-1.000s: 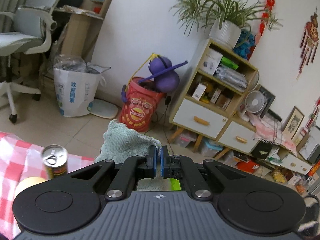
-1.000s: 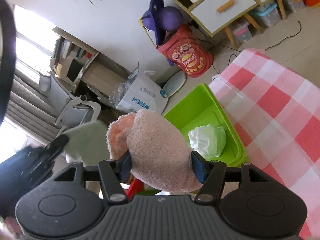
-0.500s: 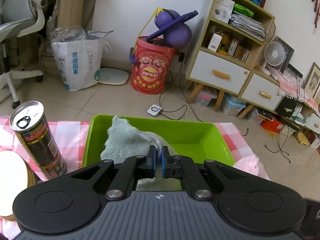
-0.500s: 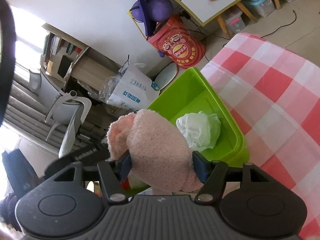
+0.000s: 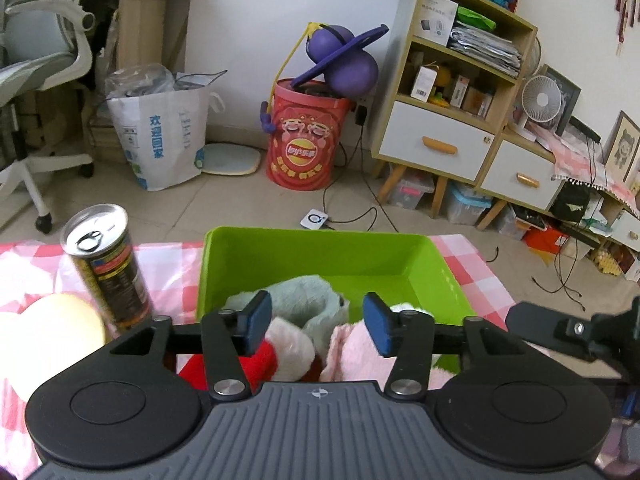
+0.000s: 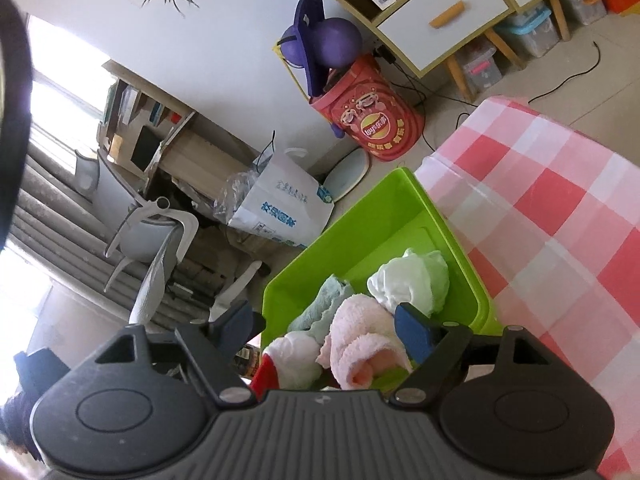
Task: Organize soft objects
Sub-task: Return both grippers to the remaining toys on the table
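Note:
A green bin (image 5: 320, 252) (image 6: 384, 216) stands on the pink checked tablecloth (image 6: 560, 216). In it lie a pale green towel (image 5: 304, 300) (image 6: 320, 308), a pink fluffy towel (image 5: 352, 352) (image 6: 360, 344), a white and green cloth (image 6: 408, 280) and a red and white soft item (image 5: 272, 356) (image 6: 284, 356). My left gripper (image 5: 316, 322) is open and empty just above the towels. My right gripper (image 6: 324, 326) is open and empty above the pink towel; part of it shows at the right in the left wrist view (image 5: 576, 332).
A drink can (image 5: 106, 264) stands on the cloth left of the bin, with a pale round object (image 5: 48, 340) in front of it. On the floor beyond are a red drum (image 5: 308, 136), a white bag (image 5: 160, 132), an office chair (image 5: 36, 80) and a shelf unit (image 5: 452, 92).
Both grippers have opened. The left let the pale green towel drop into the bin, and the right let go of the pink towel, which now lies in the bin.

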